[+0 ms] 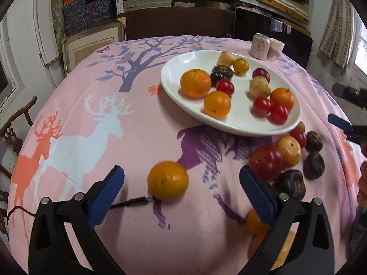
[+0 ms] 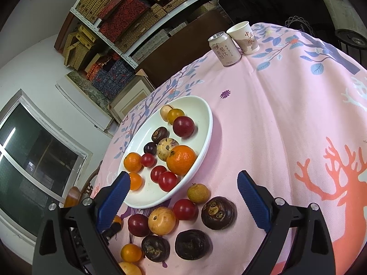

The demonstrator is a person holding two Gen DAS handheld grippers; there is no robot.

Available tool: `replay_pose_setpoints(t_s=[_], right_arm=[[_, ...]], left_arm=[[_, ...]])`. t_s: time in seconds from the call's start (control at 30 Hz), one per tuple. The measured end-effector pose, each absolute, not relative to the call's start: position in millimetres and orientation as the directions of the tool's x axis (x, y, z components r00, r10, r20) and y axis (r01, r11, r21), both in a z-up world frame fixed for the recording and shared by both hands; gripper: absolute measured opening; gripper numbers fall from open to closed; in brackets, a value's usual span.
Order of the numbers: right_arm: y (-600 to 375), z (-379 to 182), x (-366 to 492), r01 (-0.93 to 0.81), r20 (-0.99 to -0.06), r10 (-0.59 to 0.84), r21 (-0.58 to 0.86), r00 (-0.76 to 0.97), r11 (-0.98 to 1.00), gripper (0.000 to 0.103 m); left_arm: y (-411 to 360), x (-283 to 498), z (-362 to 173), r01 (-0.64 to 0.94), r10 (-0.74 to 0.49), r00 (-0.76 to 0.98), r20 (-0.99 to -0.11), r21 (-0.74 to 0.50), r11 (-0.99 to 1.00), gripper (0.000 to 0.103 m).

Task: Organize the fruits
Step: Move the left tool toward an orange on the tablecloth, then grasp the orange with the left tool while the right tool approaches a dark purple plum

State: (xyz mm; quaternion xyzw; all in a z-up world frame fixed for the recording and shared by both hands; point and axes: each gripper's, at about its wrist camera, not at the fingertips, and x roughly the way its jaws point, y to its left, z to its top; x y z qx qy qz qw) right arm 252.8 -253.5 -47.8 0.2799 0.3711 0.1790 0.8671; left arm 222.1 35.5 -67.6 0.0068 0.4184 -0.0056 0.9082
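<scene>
A small orange rests on the pink cloth between the blue fingers of my left gripper, which is open with neither pad touching it. Beyond it stands the white plate with oranges, red tomatoes and dark and pale fruits in it. Loose on the cloth right of the plate are a red tomato, a yellow fruit and dark chestnuts. My right gripper hangs open above this same loose pile, at the near rim of the plate, holding nothing.
A drinks can and a paper cup stand at the table's far edge. A thin dark stick lies beside the small orange. A wooden chair is off the table's left side. Shelves of boxes fill the back wall.
</scene>
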Motion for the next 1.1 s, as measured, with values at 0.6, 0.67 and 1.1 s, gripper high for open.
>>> replay_pose_setpoints(t_s=[0.6, 0.67, 1.1], right_arm=[[-250.6, -49.4, 253.6, -0.107, -0.553, 0.524, 0.615, 0.648, 0.781, 0.095], [-248.9, -49.1, 253.8, -0.116, -0.554, 0.526, 0.609, 0.645, 0.784, 0.095], [-216.6, -61.8, 204.1, -0.220, -0.649, 0.446, 0.402, 0.616, 0.889, 0.095]], left_arm=[[46.2, 224.7, -79.3, 0.056, -0.129, 0.593, -0.795, -0.119, 0.991, 0.073], [45.8, 223.6, -77.4, 0.060, -0.134, 0.603, -0.787, -0.124, 0.991, 0.074], [52.0, 236.3, -86.8, 0.008, -0.080, 0.595, -0.800, -0.094, 0.996, 0.078]])
